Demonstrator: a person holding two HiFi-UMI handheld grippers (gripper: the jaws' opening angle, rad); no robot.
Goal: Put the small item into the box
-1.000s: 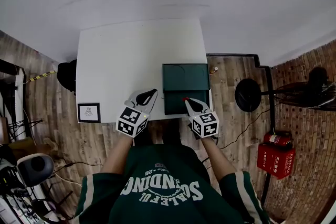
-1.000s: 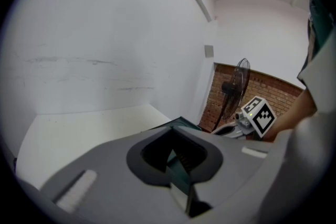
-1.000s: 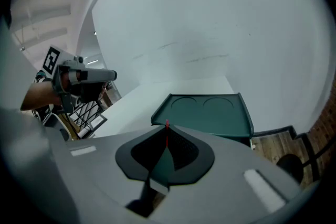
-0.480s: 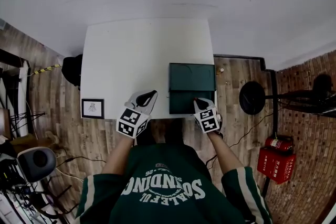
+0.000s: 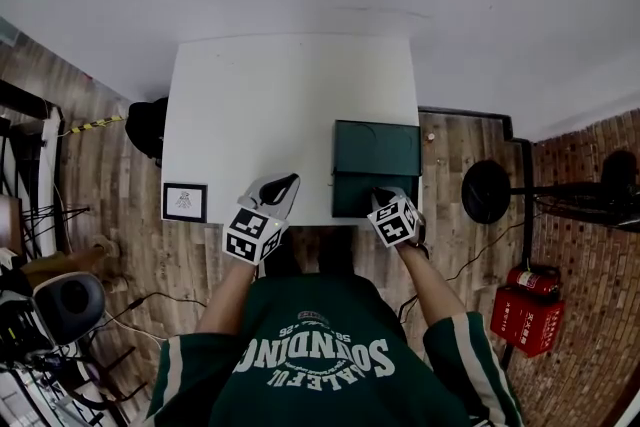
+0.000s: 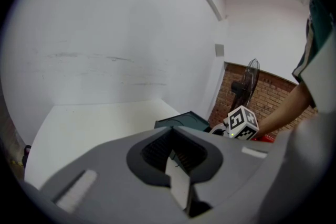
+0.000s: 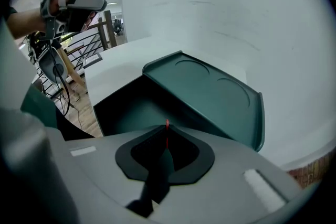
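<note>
Holding the small red item (image 7: 167, 124) at the mouth of the green box (image 7: 128, 110)
Only the right gripper view shows the right gripper (image 7: 167, 131) pinching the item at its jaw tips, the box's hollow just beyond and its lid (image 7: 210, 92) open behind. The left gripper (image 6: 170, 131) has its jaws together, empty, over the white table (image 5: 280, 105), with wood floor (image 5: 90, 165) around. Since a second ago the right gripper has edged forward over the box.

Open green box (image 7: 131, 107), lid (image 7: 210, 94) tipped back, right gripper (image 7: 167, 129) above it pinching thin red item (image 7: 167, 124)
</note>
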